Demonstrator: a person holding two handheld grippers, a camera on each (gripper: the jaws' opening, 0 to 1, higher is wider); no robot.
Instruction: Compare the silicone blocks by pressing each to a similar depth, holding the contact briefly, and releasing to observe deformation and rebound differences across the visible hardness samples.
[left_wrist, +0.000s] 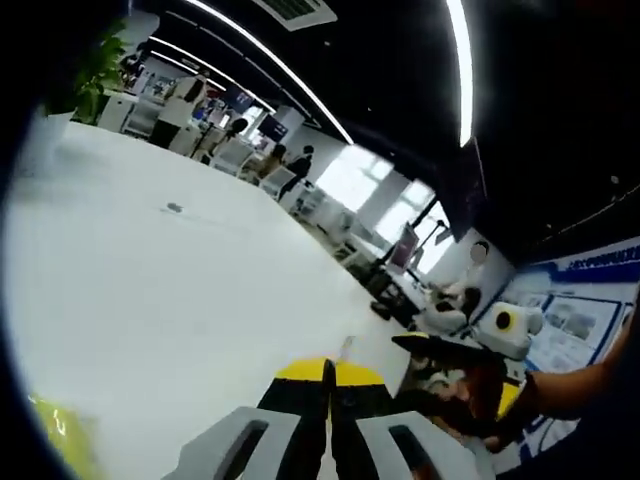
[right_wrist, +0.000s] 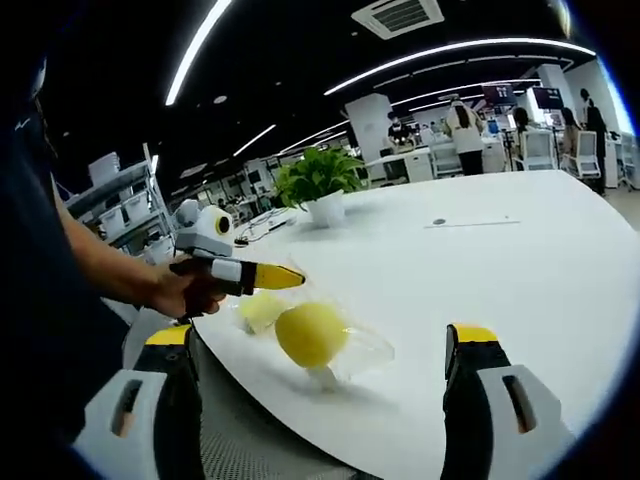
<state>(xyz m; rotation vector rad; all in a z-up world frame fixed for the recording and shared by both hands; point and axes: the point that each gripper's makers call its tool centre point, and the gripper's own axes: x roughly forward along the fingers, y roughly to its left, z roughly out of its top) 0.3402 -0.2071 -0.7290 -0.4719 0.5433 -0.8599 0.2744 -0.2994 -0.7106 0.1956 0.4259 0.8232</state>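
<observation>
- Left gripper (right_wrist: 268, 277): seen in the right gripper view, held in a hand (right_wrist: 178, 292) at the table's (right_wrist: 500, 270) left edge; its yellow-tipped jaws are pressed together on nothing, just above the samples, probably poised to press.
- Silicone blocks: a small pale one (right_wrist: 260, 310), then a rounder yellow one (right_wrist: 312, 334) on a clear wrapper (right_wrist: 362, 352), near the table's front edge.
- Right gripper (right_wrist: 322, 345): jaws wide apart, framing the yellow block, apparently lining up.
- Far potted plant (right_wrist: 318, 180). No legible writing.

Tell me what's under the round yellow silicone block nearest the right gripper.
The round yellow silicone block rests on a clear plastic wrapper on the white table. Its underside is hidden.
</observation>
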